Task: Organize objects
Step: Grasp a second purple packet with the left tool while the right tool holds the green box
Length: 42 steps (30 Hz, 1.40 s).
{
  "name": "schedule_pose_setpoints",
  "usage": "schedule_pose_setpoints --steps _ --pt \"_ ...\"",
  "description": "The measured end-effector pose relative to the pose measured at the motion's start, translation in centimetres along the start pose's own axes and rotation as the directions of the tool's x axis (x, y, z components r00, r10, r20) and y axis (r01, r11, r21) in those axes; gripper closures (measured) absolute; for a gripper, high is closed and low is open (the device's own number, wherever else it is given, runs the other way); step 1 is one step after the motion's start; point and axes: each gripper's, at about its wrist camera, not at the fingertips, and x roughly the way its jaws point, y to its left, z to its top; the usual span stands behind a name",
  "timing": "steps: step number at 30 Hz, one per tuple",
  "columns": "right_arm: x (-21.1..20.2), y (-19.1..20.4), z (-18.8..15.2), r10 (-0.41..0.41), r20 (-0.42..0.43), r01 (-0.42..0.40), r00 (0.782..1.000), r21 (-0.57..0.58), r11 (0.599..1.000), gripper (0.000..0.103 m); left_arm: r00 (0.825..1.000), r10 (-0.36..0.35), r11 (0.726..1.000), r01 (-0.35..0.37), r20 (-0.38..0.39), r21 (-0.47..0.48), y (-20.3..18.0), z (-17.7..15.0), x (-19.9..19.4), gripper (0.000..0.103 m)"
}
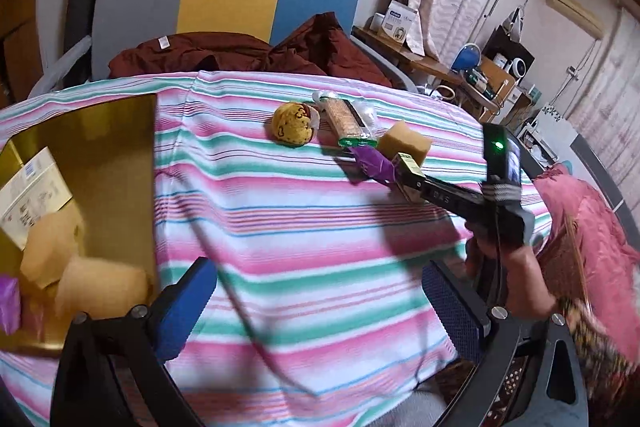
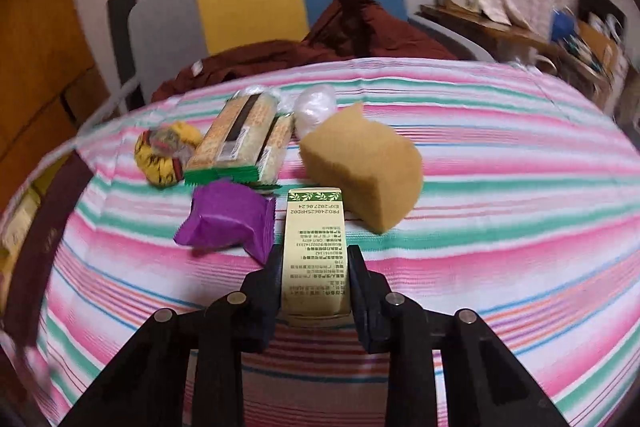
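Small carton [image 2: 316, 255], cream w/ green leaf band and printed text, is clamped between the right gripper [image 2: 314, 267] jaws, held just above the striped cloth [image 2: 480, 267]. Purple packet [image 2: 228, 221] lies just left of it, tan sponge [image 2: 362, 173] just right and behind. Further back: cracker packs [image 2: 240, 143], yellow wrapped snack [image 2: 164, 155], clear plastic wad [image 2: 314, 105]. Left gripper [image 1: 320, 307], blue pads, jaws wide apart, nothing between, hovering over cloth nr gold box [image 1: 116, 163] at left edge. Box holds sponges [image 1: 96, 285], a white carton [image 1: 32, 195], purple packet corner.
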Motion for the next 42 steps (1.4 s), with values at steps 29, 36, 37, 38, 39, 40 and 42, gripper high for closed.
schedule_pose_setpoints --steps 29,36,37,38,39,40,42 --pt "-1.4 -4.4 -2.5 -0.149 0.132 0.107 0.98 0.282 0.953 0.073 0.99 0.105 0.989 -0.094 -0.097 0.116 -7.8 9.0 20.4 0.021" --pt "-1.5 -4.3 -2.5 -0.151 0.134 0.109 0.979 0.282 0.953 0.073 0.989 0.136 0.982 -0.127 -0.06 0.143 -6.3 7.6 21.0 0.056" --pt "-1.5 -4.3 -2.5 -0.152 0.134 0.11 0.979 0.282 0.953 0.073 0.99 0.131 0.981 -0.123 -0.051 0.147 -6.1 7.4 20.9 0.056" --pt "-1.5 -4.2 -2.5 -0.155 0.134 0.112 0.979 0.281 0.953 0.073 0.992 0.118 0.983 -0.111 -0.044 0.145 -5.8 7.3 20.5 0.056" --pt "-1.5 -4.1 -2.5 -0.158 0.134 0.115 0.978 0.281 0.953 0.073 0.992 0.115 0.984 -0.109 -0.041 0.142 -5.6 7.1 20.3 0.056" --pt "-1.5 -4.0 -2.5 -0.163 0.134 0.12 0.978 0.281 0.952 0.073 0.993 0.115 0.984 -0.109 -0.037 0.139 -5.4 7.0 20.1 0.057" --pt "-1.6 -4.0 -2.5 -0.17 0.134 0.127 0.976 0.278 0.952 0.073 0.993 0.117 0.985 -0.113 -0.024 0.133 -4.9 6.6 19.6 0.057"
